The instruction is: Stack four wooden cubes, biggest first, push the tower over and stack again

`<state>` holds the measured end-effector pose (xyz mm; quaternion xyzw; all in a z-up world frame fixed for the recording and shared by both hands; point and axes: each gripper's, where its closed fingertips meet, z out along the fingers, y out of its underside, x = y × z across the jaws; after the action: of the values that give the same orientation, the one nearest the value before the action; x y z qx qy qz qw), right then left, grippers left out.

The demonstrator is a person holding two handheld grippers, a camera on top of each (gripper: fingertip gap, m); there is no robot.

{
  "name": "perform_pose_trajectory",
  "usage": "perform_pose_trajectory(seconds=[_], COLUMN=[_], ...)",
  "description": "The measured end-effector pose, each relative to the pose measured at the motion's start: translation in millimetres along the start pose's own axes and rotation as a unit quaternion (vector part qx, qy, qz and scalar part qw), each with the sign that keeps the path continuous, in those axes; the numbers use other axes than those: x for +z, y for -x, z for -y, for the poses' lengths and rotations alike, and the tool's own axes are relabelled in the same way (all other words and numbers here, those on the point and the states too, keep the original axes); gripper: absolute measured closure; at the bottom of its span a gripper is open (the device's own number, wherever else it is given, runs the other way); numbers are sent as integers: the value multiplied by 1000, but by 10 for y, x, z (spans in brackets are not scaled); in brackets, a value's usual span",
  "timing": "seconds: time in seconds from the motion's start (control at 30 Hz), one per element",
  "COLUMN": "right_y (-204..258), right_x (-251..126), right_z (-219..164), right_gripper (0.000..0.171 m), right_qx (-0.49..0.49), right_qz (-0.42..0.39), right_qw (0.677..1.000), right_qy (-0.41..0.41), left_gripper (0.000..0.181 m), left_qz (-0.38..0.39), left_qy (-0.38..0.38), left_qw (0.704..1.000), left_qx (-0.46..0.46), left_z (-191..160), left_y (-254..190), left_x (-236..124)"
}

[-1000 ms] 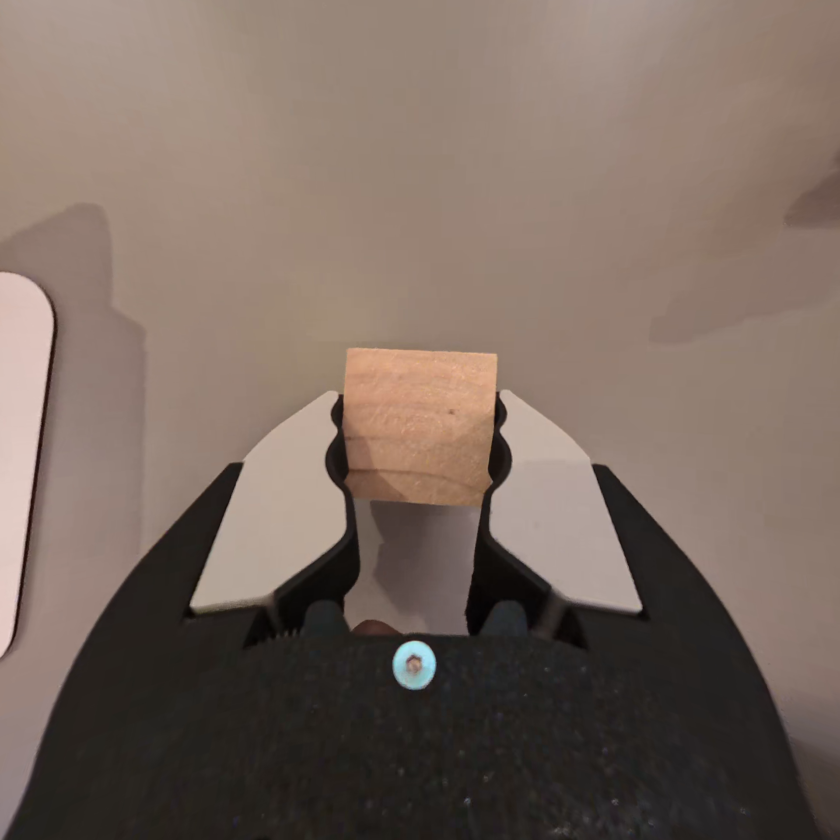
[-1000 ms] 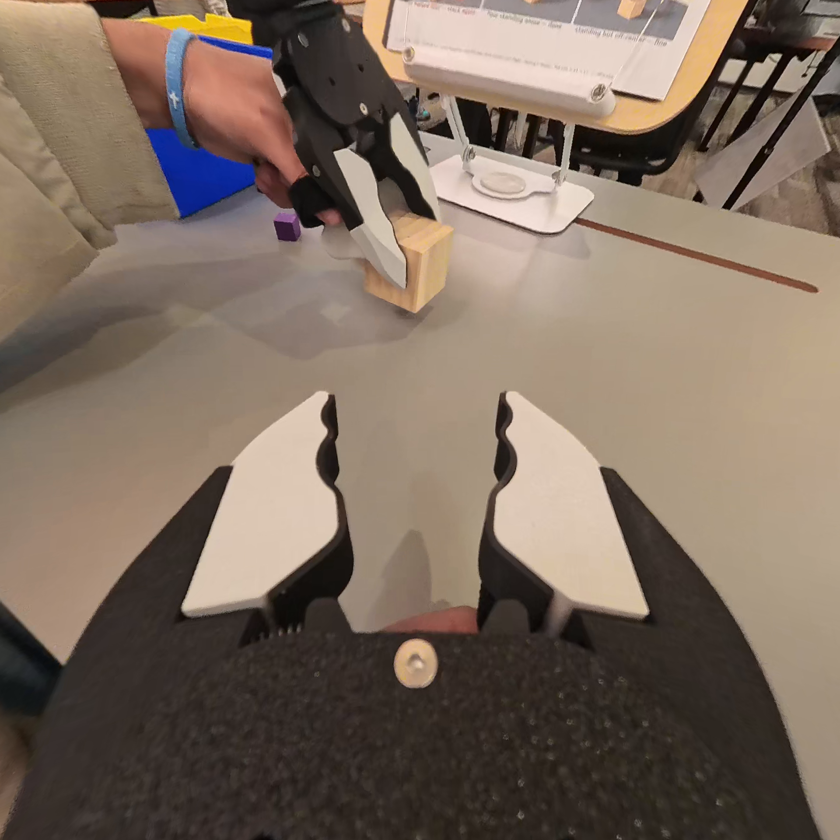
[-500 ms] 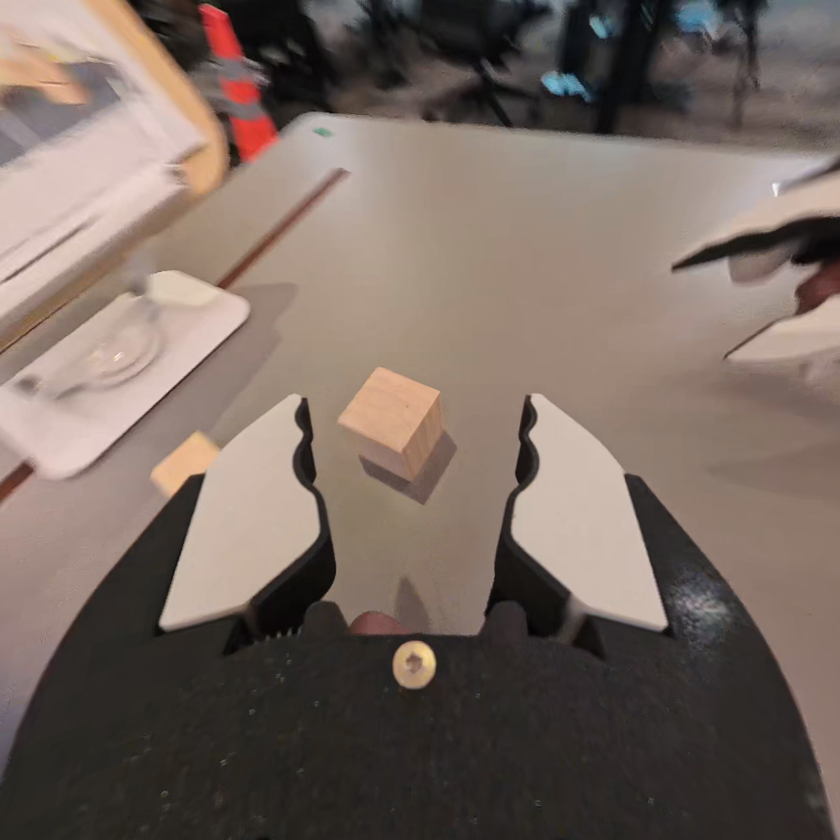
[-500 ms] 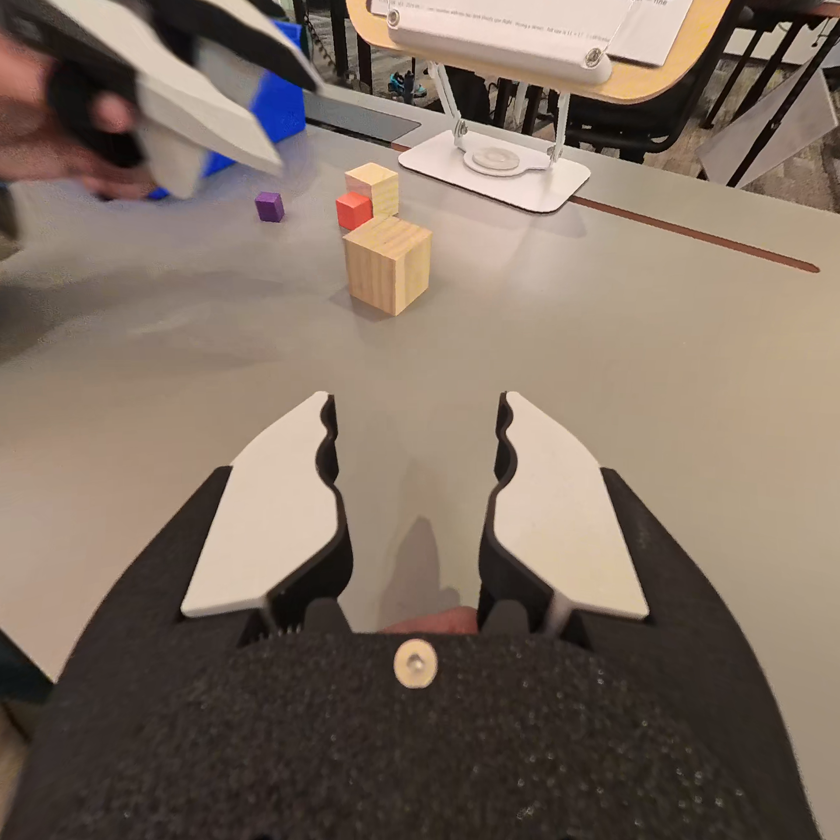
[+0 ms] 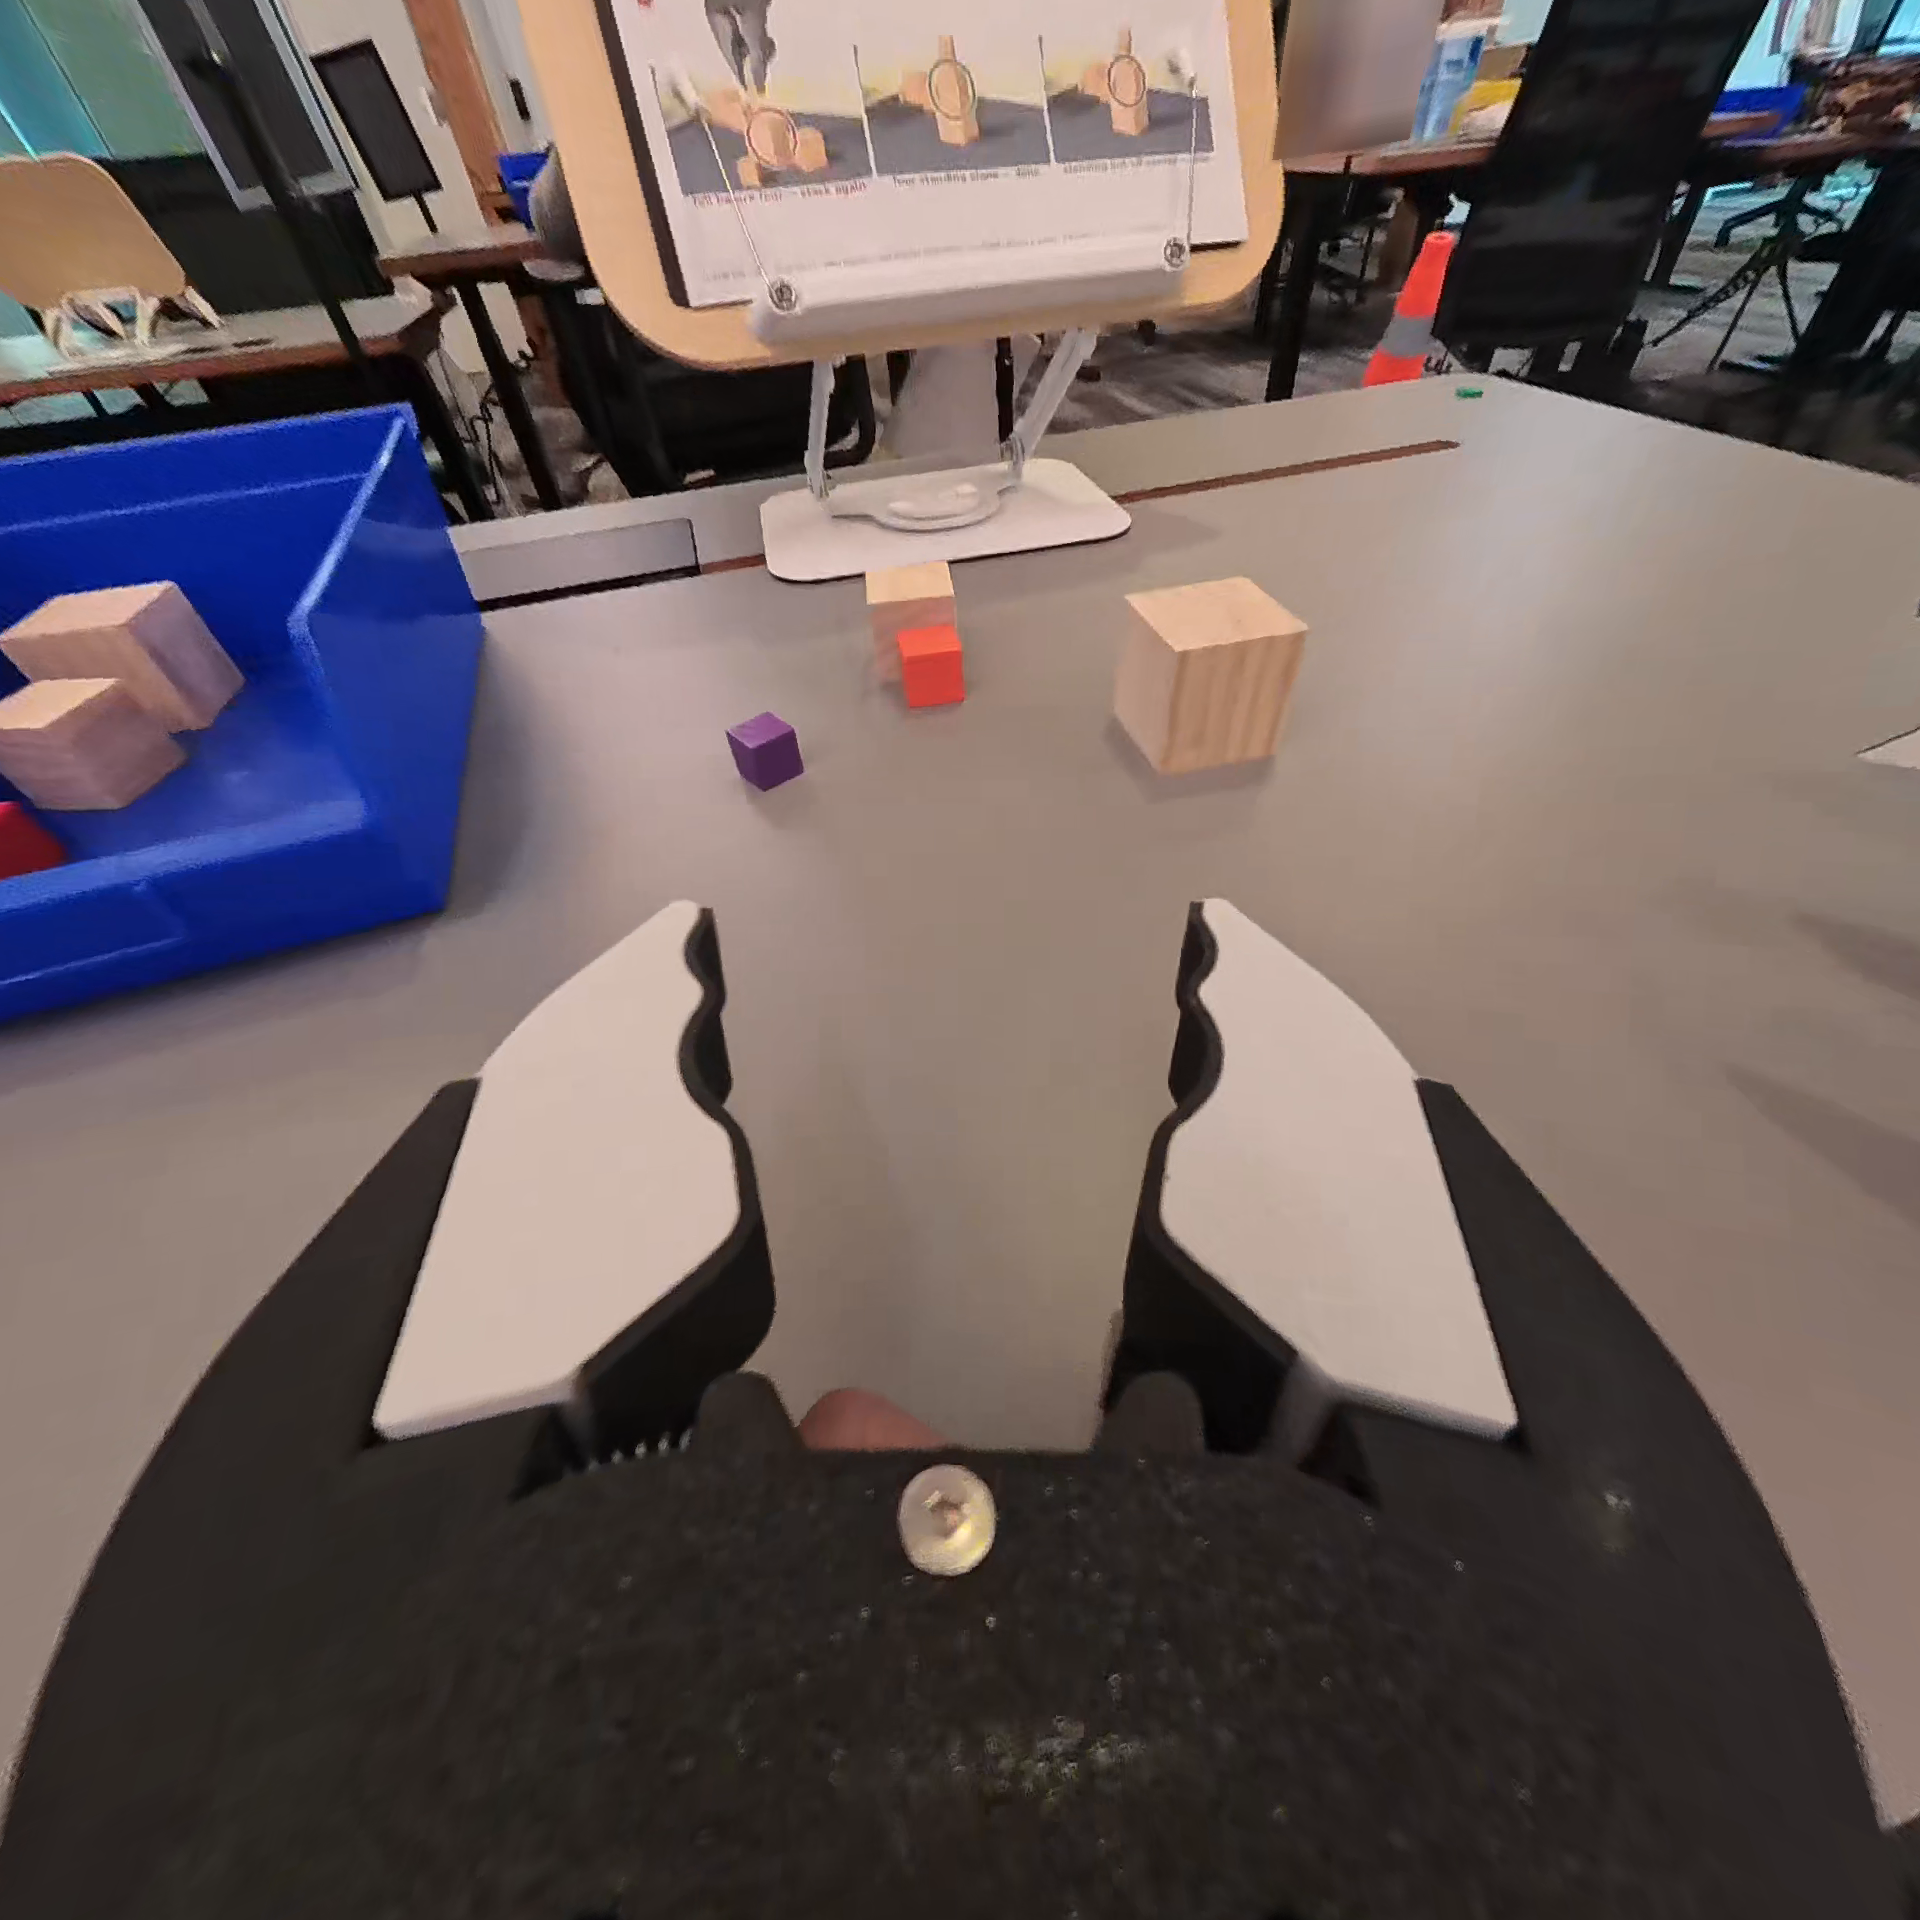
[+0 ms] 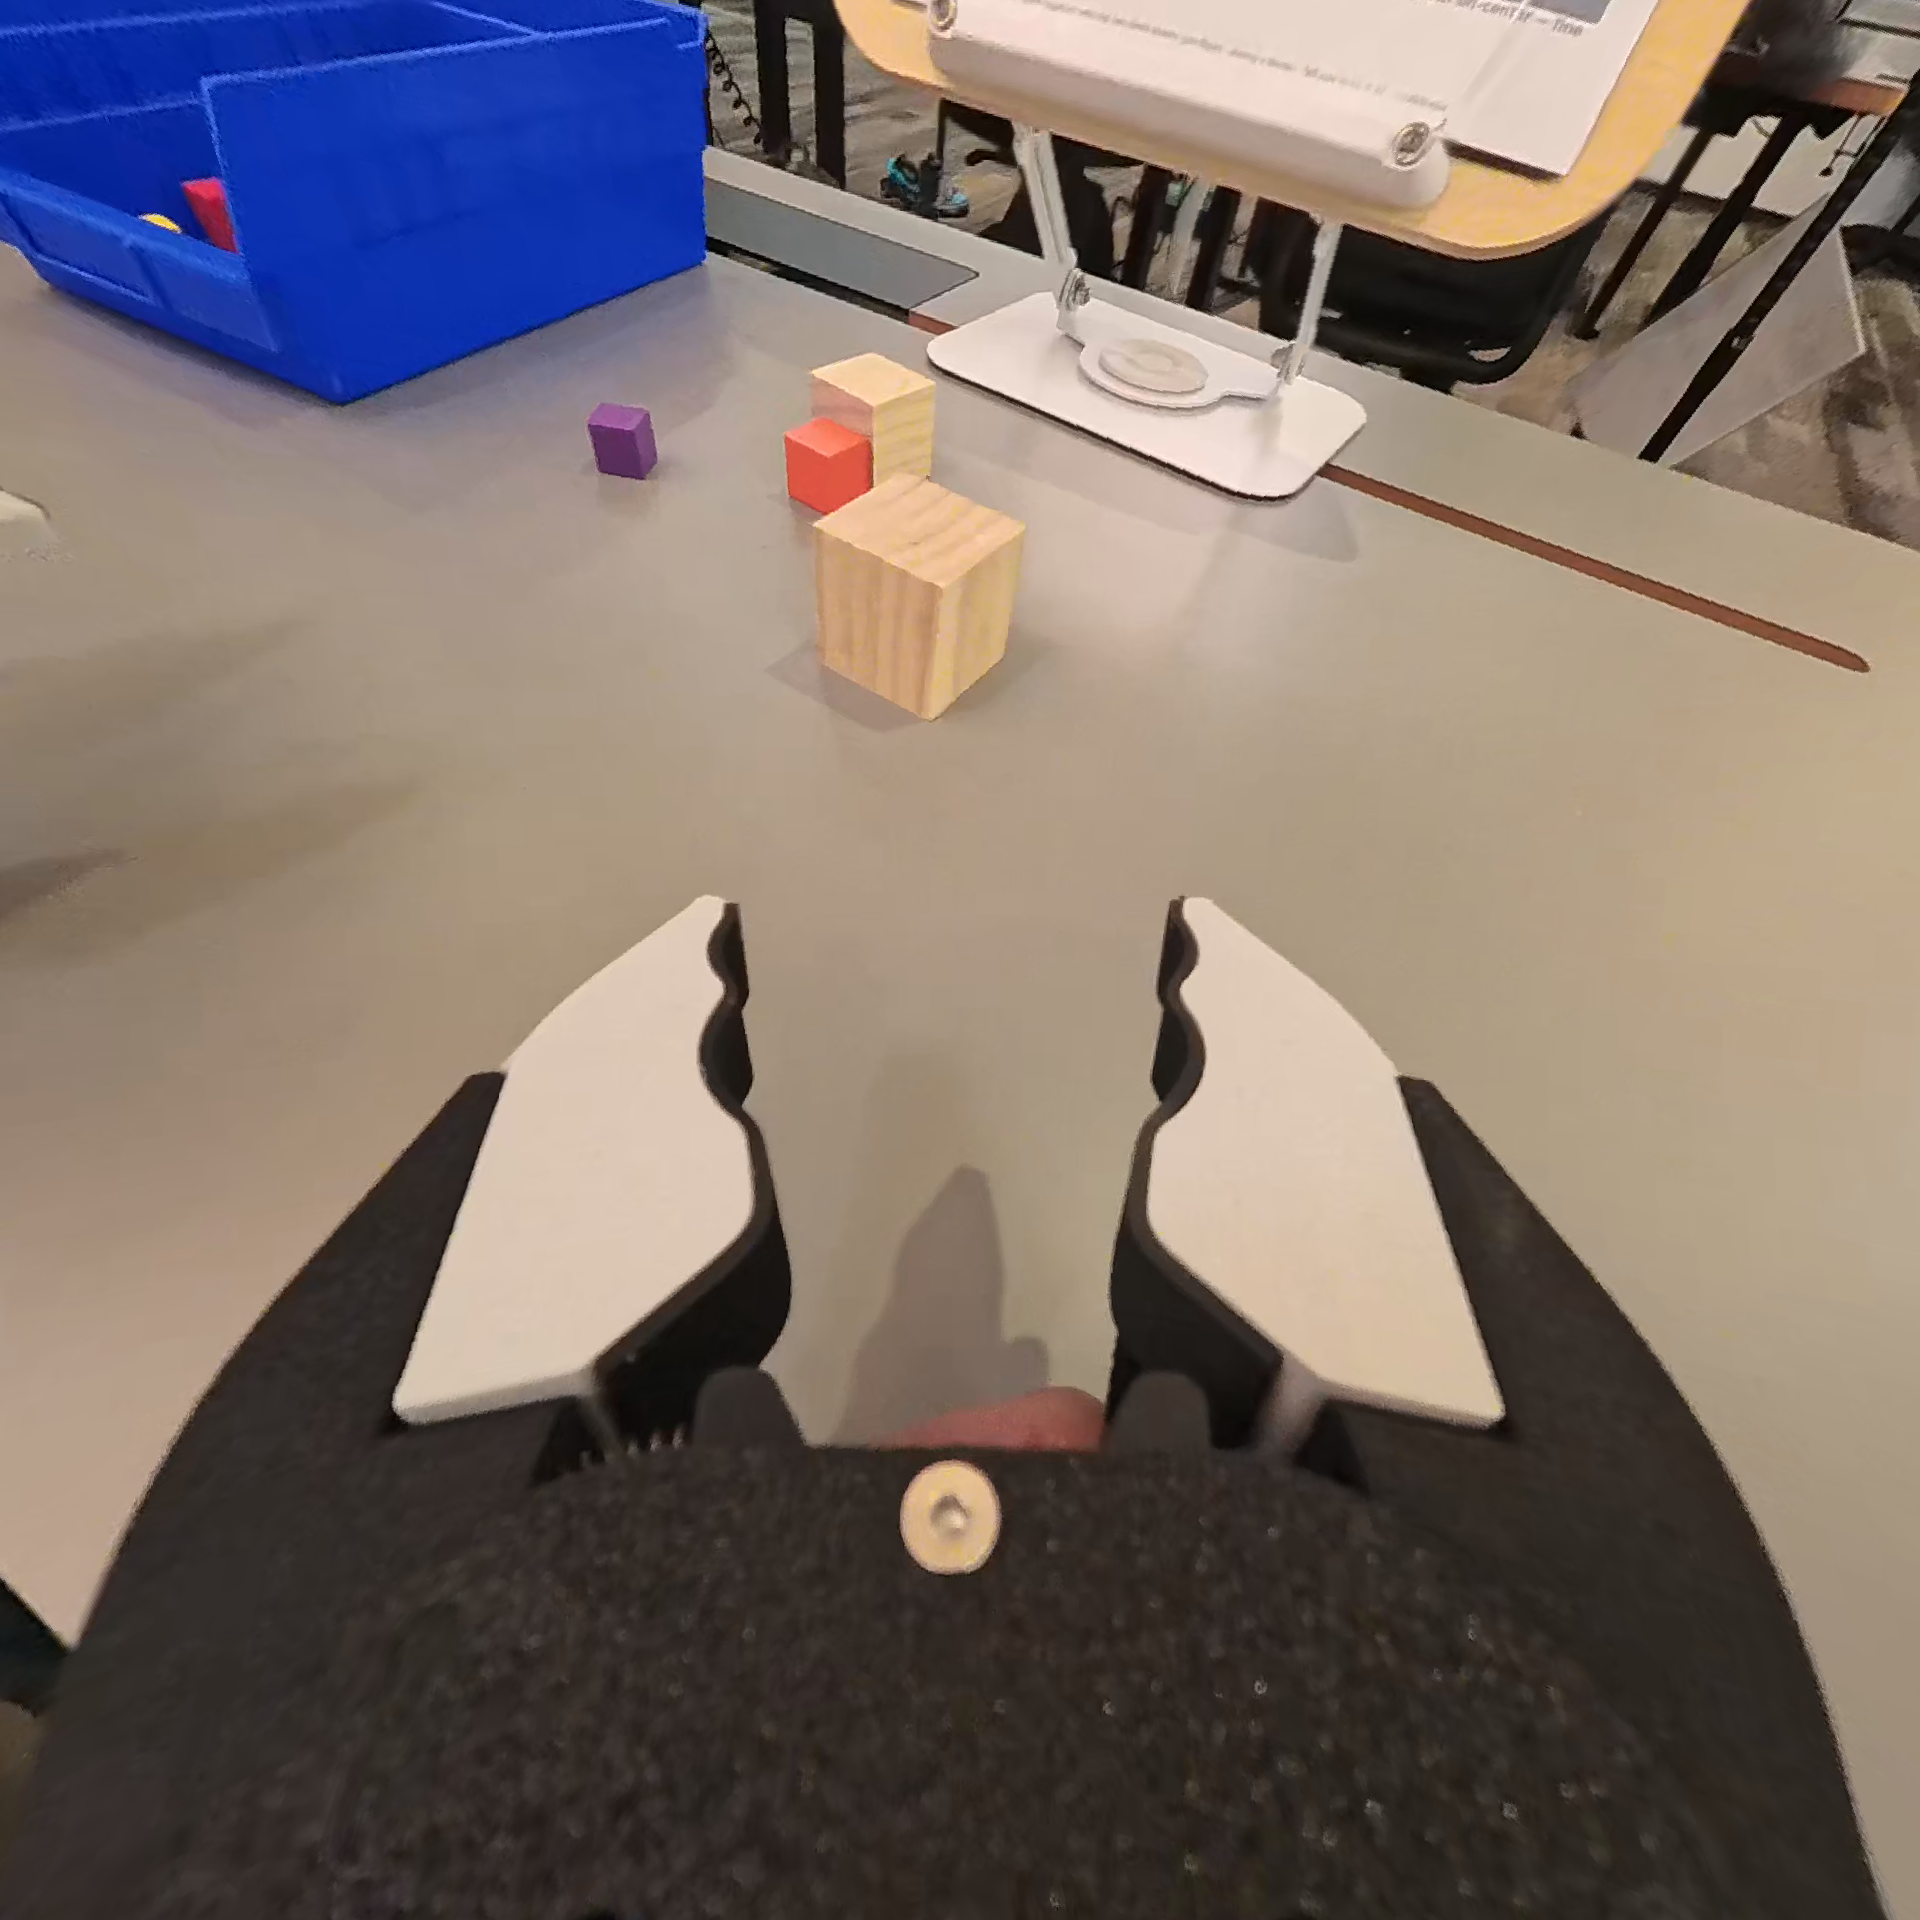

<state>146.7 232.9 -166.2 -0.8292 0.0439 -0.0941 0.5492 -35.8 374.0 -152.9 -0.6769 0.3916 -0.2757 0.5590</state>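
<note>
Cubes lie loose on the tabletop point(image 5: 1558, 935), none stacked yet. Far off to the left claw's point(image 5: 948, 966) left sits a blue bin point(image 5: 343, 665) holding spare wooden blocks point(image 5: 94, 686). Ahead of that claw and slightly left is the purple cube point(image 5: 765, 750), the smallest. Straight ahead, farther off, the red cube point(image 5: 931, 665) stands touching the front of the mid cube point(image 5: 910, 601), which sits just before the white base of a stand point(image 5: 945, 514) that carries a picture board. Ahead and to the right, well apart from those, stands the big cube point(image 5: 1210, 673), flat on the tabletop.

A second ago the left claw was pinching the big cube and lowering it; now that claw has let go, pulled back and swung round, and its jaws are spread with nothing between them. The right claw point(image 6: 954, 971) hangs spread and empty too, much where it was, with the big cube point(image 6: 916, 594) straight ahead of it and the red cube point(image 6: 827, 463), mid cube point(image 6: 875, 411) and purple cube point(image 6: 621, 438) beyond and to its left.

I judge the base of the tower is now placed, so the first step is done. Next by size should be the mid cube; the red one pressed against it may get nudged during the grasp, so the claw should approach from the free sides.
</note>
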Motion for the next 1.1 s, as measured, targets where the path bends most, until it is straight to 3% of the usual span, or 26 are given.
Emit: perform_pose_trajectory(seconds=[0.17, 0.3, 0.5, 0.6, 0.73, 0.93, 1.1], right_y=[84, 80, 127, 199, 319, 311, 356], right_x=[85, 352, 1522, 2143, 2681, 2999, 3056], right_z=[10, 401, 1004, 1053, 949, 855, 828], right_gripper=[93, 99, 111, 114, 114, 119, 126], right_qx=[-28, -66, -181, -215, -303, -341, -325], right_qz=[-1, 29, 130, 171, 189, 213, 243], right_qw=[1000, 997, 970, 947, 901, 864, 858], right_qy=[6, 6, 95, 166, 248, 303, 314], left_gripper=[96, 101, 104, 104, 104, 108, 109], left_qz=[-14, -20, -36, -47, -71, -90, -102], left_qy=[28, 33, 47, 56, 68, 57, 57], left_qw=[999, 998, 996, 995, 993, 991, 991], left_qx=[-31, -52, -68, -65, -71, -76, -68], left_z=[-65, -66, -80, -95, -115, -81, -83], left_y=[46, 126, 85, 31, -38, -71, -134], left_x=[76, 163, 281, 320, 356, 329, 304])
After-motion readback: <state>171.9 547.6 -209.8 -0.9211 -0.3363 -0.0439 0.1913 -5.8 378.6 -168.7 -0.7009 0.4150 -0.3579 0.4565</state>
